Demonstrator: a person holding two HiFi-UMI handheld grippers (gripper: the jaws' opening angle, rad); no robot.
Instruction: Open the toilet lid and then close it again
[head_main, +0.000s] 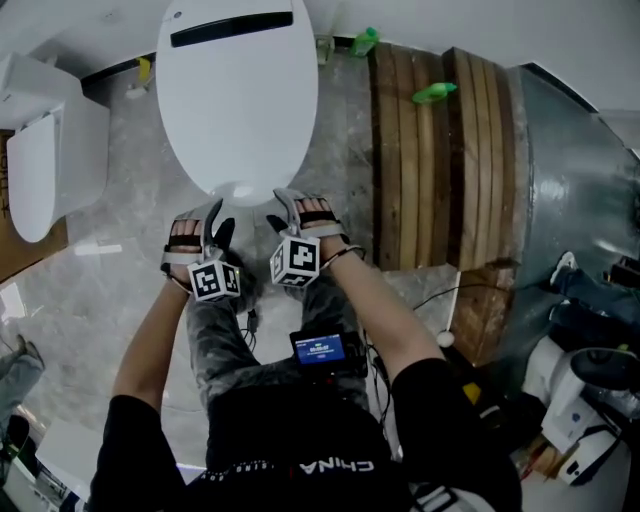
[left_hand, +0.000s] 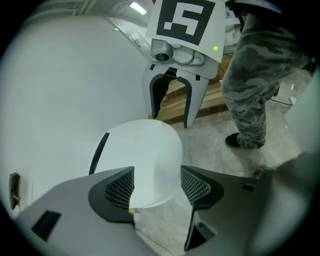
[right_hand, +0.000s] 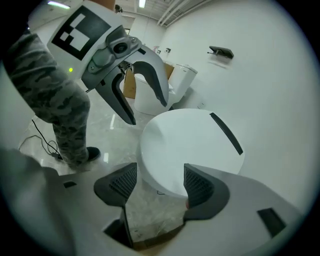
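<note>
The toilet lid (head_main: 237, 95) is down flat on the bowl. It's a white oval at the top of the head view, with a black slot (head_main: 232, 28) across its far end. Its near, rounded edge sits right in front of both grippers.

My left gripper (head_main: 205, 222) and right gripper (head_main: 300, 208) are side by side at that front edge, both tilted down toward it. In the left gripper view the jaws are spread wide, and the front of the lid (left_hand: 145, 155) shows in the gap between them. The pads (left_hand: 120, 189) aren't pressing on it, so nothing's gripped. It's the same in the right gripper view: the jaws are apart, the lid's (right_hand: 190, 145) rim is in the gap and the gripper is empty. I honestly can't tell whether either tip is touching the rim or just hanging over it.

Each gripper view also catches the other gripper off to the side, with its marker cube (left_hand: 186, 20) on top.

Further out there's a grey marble floor (head_main: 120, 260). A second white toilet (head_main: 40, 150) is off to the left, and a curved block of wooden slats (head_main: 440, 150) is on the right with a green bottle (head_main: 435, 92) lying on it. Down at my waist there's a small lit screen (head_main: 320, 348) above camo trousers (head_main: 215, 340), with thin cables (head_main: 440, 295) on the floor near the wood.
</note>
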